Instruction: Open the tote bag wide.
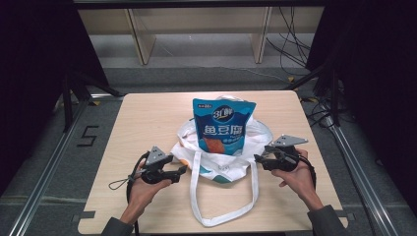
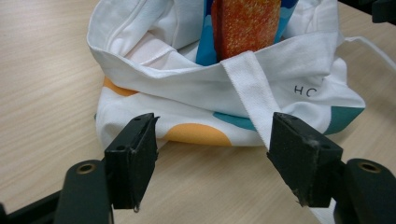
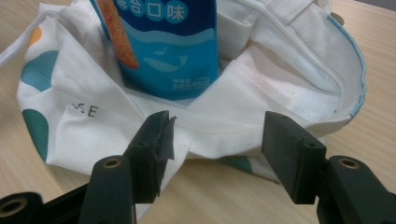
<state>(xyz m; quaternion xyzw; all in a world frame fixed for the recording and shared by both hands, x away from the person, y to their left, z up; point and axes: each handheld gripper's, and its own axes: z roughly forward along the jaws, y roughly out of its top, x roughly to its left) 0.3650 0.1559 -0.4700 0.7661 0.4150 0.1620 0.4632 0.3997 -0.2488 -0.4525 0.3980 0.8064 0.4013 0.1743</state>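
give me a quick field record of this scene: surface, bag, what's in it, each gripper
surface: light wooden table
bag: white tote bag with orange and teal patches, slumped on the table, mouth open, one strap looped toward the near edge
contents: blue snack pouch standing upright in the bag's mouth
left gripper: open, at the bag's left side, holding nothing
right gripper: open, at the bag's right side, holding nothing

Quick tally: one white tote bag is counted on the one tabletop, with two long handle straps seen on it. One blue snack pouch is found standing in the bag. Two grippers are counted, a left gripper and a right gripper, each with two black jaws, held by two hands.
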